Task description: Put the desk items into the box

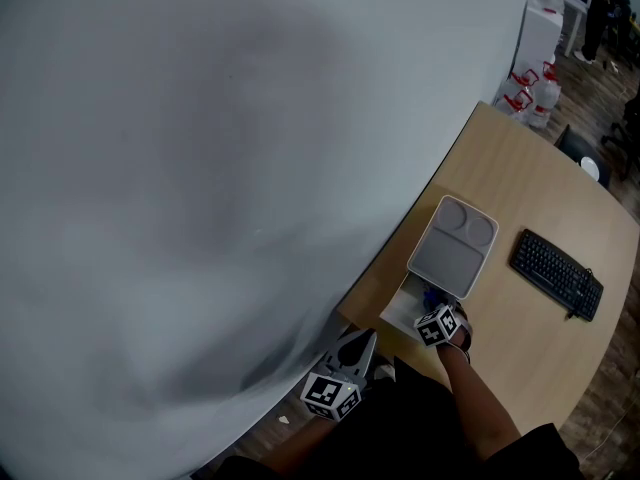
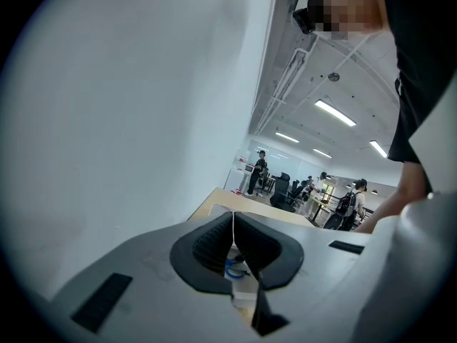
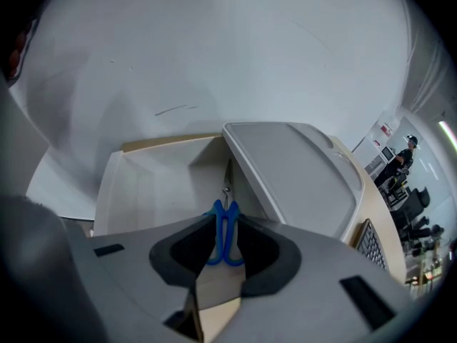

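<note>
A white box stands at the desk's near corner with its lid raised. My right gripper points steeply down over the box. In the right gripper view the right gripper is shut on the blue handles of a pair of scissors, whose blades reach down along the box's inner wall beside the lid. My left gripper hangs off the desk's near edge by the wall. In its own view the left gripper is shut with nothing between the pads.
A black keyboard lies right of the box on the wooden desk. A large pale wall runs along the desk's left side. Water bottles stand on the floor beyond the desk's far end; people stand far off.
</note>
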`<state>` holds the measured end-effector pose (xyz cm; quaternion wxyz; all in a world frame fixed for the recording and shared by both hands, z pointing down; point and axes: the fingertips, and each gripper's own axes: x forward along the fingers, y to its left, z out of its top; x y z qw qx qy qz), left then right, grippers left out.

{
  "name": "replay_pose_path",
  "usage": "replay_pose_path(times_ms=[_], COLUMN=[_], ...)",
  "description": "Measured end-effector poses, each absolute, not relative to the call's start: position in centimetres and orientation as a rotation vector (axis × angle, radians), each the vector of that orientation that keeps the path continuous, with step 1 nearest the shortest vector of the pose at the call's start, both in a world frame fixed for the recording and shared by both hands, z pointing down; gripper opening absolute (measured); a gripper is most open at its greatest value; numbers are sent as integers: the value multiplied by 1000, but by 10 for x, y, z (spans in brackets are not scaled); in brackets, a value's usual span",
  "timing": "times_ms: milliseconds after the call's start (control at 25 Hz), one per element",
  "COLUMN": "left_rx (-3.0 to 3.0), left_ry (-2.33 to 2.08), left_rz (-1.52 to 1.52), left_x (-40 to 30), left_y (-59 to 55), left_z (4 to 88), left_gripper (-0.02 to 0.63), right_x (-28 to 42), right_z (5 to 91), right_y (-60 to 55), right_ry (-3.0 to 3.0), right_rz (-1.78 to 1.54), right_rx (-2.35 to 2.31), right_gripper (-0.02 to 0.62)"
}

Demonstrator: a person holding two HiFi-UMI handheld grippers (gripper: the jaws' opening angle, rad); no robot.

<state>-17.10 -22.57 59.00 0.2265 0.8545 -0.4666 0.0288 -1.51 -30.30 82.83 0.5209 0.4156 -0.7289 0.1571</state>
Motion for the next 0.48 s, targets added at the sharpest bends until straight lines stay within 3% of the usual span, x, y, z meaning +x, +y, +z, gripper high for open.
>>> replay_pose_path(times_ms=[480], left_rx=[2427], left_ry=[-1342], left_rz=[46], left_x=[-183], left_y=[-209], left_z=[563], left_gripper=[17], right_x=[-12], right_z=[789], right_y=[-297], right_ry=[-1905], right_rz=[467], right_rx=[1154], right_gripper=[150])
